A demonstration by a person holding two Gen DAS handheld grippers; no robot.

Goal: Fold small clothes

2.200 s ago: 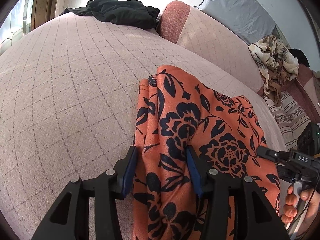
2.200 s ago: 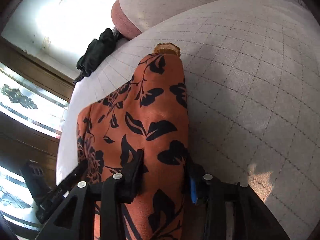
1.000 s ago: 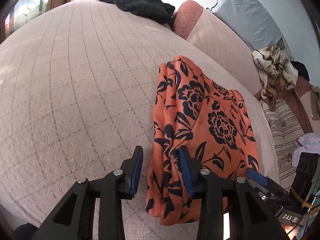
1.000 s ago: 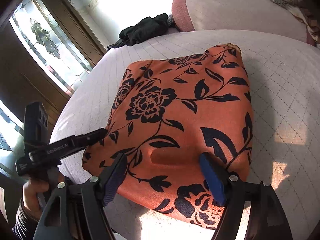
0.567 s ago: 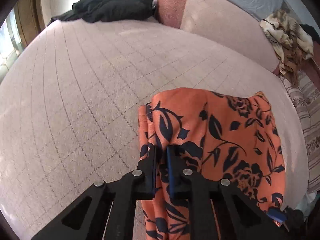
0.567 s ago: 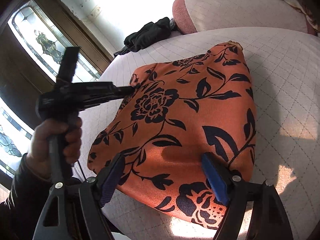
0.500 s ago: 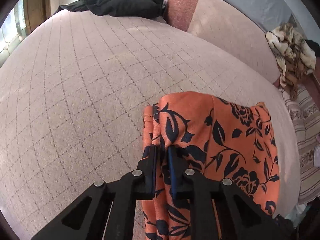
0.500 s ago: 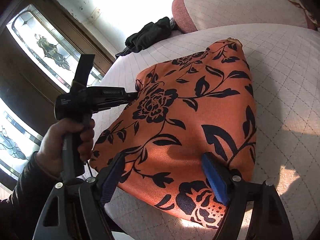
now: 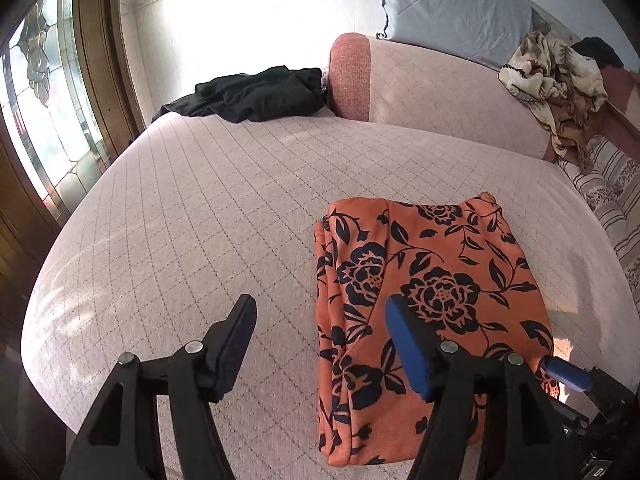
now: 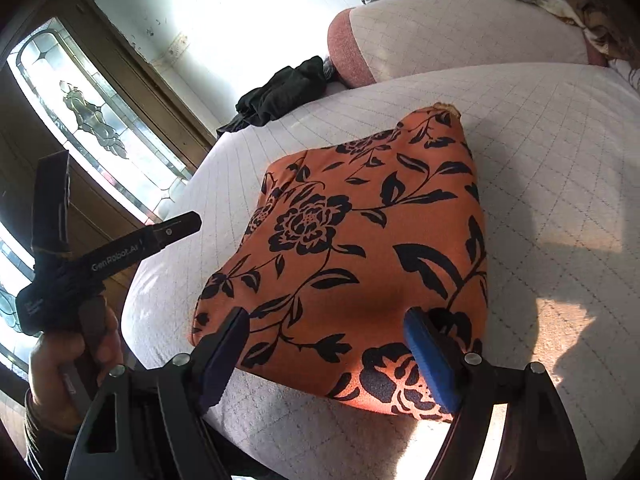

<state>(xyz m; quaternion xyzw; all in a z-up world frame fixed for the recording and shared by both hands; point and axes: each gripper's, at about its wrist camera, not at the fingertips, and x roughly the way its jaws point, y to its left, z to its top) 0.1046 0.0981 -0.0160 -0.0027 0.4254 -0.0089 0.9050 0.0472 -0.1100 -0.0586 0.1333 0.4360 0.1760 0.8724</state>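
Change: left gripper (image 9: 320, 320), clamped on the cloth's left fold half a second before, had just opened its jaws and lifted clear; nothing between them.
Right gripper (image 10: 326, 336): jaws apart as before, above the cloth's near edge, pads not pressing.
Cloth: orange folded garment with black floral print (image 9: 432, 280) lay flat near the front right edge of the pink quilted bed (image 9: 200, 220).
Open room: the bed's left half was bare.
Far corner: crumpled black garment (image 9: 256, 96).

bare bed (image 9: 192, 208) left, black clothes (image 9: 256, 94) far
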